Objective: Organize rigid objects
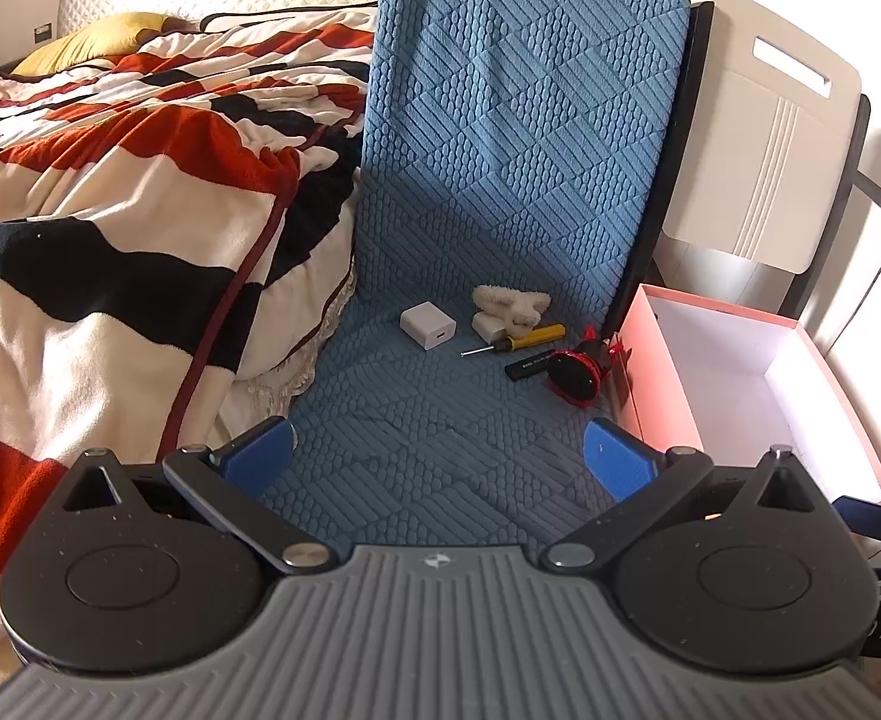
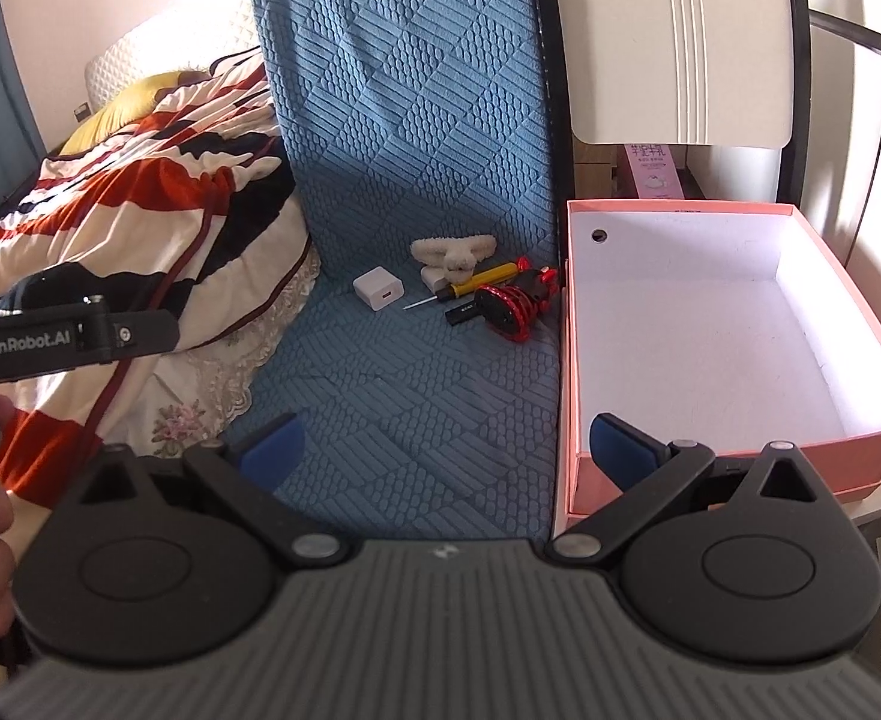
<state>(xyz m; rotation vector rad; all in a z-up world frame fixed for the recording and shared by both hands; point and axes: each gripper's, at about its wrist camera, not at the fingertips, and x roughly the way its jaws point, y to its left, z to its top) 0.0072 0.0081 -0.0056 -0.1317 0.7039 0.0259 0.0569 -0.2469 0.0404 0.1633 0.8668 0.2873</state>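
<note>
**Small hard items on blue cover, box waiting empty**

Both tongs are seen spread wide and holding nothing: left tongs [image 1: 440, 456], right tongs [image 2: 446, 450]. Both are held well back from the cluster.

The things to be sorted lie together at the far end of the blue textured seat cover [image 1: 440, 408], close to the pink box [image 2: 740, 324], which stands just beside the cover on the right and is seen empty, white inside.

Count, as far as can be made out:
- one white charger cube [image 1: 428, 327], set apart to the left of the rest
- one yellow-handled screwdriver [image 1: 530, 339], thin tip pointing left
- one black flat stick [image 1: 530, 367], possibly a USB drive; print too small to read
- one red and black round gadget [image 1: 581, 369], nearest the box; its kind cannot be told
- one cream fluffy piece [image 1: 509, 303], over a small white block [image 1: 491, 327] whose nature is unclear

Handling, judged:
- Charger: light, stiff, smooth-sided; best taken across two flat faces.
- Screwdriver: light, likely to roll; best taken at mid-handle, not by the shaft.
- Black stick: low and thin, awkward on the yielding fabric; to be pinched across its narrow width.
- Red gadget: probably the heaviest, irregular; its narrower black body offers a surer hold than the disc.
- Fluffy piece: soft, so probably outside the rigid lot.
</note>
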